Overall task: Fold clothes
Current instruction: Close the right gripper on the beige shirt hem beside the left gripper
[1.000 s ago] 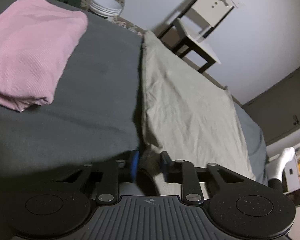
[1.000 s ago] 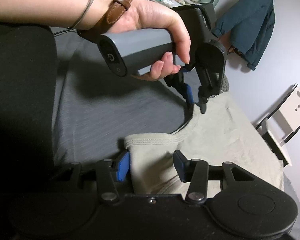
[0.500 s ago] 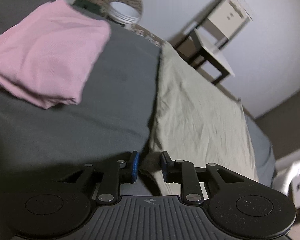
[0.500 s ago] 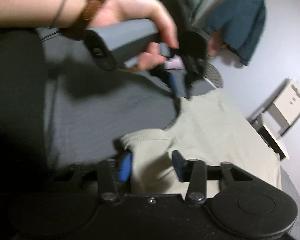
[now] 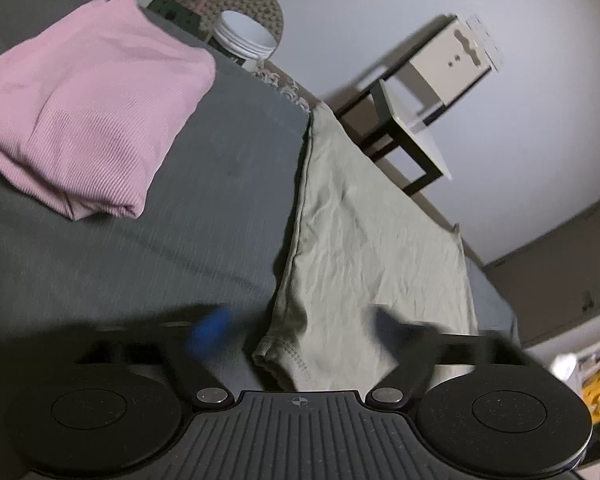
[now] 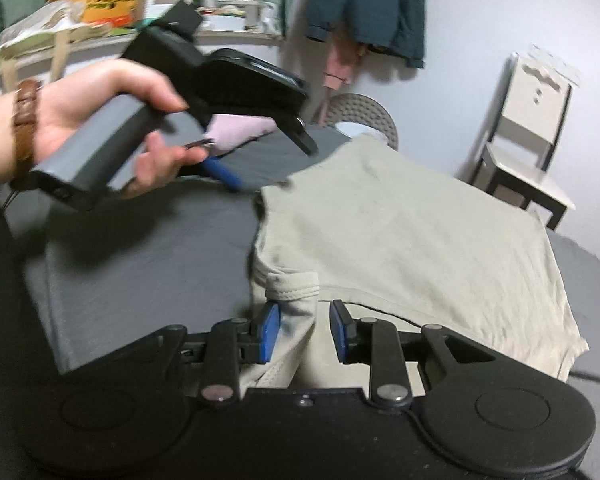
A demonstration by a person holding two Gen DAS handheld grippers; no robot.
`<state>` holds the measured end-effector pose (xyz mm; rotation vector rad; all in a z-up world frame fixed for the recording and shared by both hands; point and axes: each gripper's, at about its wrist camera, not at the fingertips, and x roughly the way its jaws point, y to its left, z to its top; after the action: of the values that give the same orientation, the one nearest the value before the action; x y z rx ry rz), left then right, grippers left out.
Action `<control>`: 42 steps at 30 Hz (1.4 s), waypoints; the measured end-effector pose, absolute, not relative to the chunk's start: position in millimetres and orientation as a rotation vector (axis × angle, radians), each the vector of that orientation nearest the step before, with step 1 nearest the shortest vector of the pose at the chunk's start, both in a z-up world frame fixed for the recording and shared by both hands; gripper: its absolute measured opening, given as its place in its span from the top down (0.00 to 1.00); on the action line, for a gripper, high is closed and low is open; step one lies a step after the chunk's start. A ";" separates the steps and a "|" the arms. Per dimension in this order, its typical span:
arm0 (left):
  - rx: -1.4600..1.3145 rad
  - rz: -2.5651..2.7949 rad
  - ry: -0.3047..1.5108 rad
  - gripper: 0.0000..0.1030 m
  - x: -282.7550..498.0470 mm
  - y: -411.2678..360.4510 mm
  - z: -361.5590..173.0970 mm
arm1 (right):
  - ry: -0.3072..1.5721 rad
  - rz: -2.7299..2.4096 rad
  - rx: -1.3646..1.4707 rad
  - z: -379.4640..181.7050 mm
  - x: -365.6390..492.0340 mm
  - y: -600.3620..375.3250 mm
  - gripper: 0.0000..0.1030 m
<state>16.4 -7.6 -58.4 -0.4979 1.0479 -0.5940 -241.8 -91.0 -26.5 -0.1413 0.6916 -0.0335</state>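
A pale green shirt [image 5: 371, 240] [image 6: 411, 232] lies spread on the grey bed sheet [image 5: 200, 240] [image 6: 140, 248]. My left gripper [image 5: 300, 326] is open, its fingers blurred and wide apart, with a hemmed shirt corner lying loose between them. In the right wrist view, a hand [image 6: 100, 120] holds the left gripper [image 6: 272, 166] just above the shirt's far edge, not touching it. My right gripper [image 6: 304, 330] is shut on bunched shirt fabric next to the collar. A folded pink garment [image 5: 80, 112] [image 6: 236, 130] rests further back on the bed.
A white and black chair [image 5: 419, 120] [image 6: 527, 152] stands past the bed by the wall. A woven basket [image 5: 244, 28] [image 6: 359, 112] sits behind the bed. A teal jacket [image 6: 371, 4] hangs on the wall beside a cluttered shelf [image 6: 100, 4].
My left gripper opened and let go of the shirt corner, then rose off the bed. My right gripper's jaws narrowed onto the fabric near the collar.
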 end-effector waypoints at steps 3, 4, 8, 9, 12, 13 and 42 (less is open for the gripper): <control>-0.475 -0.598 1.062 0.06 16.7 -10.0 -59.7 | 0.702 -0.063 -0.117 -27.9 -246.0 -102.3 0.73; -0.462 -0.598 1.064 0.06 16.2 -11.5 -59.7 | 0.707 -0.072 -0.108 -28.5 -248.1 -105.5 0.73; -0.436 -0.647 1.061 0.06 13.7 -17.6 -57.5 | 0.748 -0.099 -0.029 -33.1 -240.0 -123.5 0.88; -0.446 -0.657 1.061 0.07 13.4 -17.1 -57.6 | 0.759 -0.103 -0.006 -35.8 -238.5 -128.8 0.91; -0.476 -0.677 1.062 0.07 13.8 -15.9 -58.8 | 0.775 -0.099 0.094 -38.4 -239.7 -145.2 0.94; -0.479 -0.679 1.063 0.07 14.0 -16.2 -59.3 | 0.770 -0.096 0.113 -38.2 -240.7 -147.8 0.93; -0.622 -0.709 1.086 0.67 15.8 -11.5 -69.2 | 0.705 -0.081 0.445 -39.6 -260.9 -195.0 0.94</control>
<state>15.8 -11.5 -69.2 -0.6215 1.0857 -0.7088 -260.9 -195.0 -39.6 0.4445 0.7048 -0.0808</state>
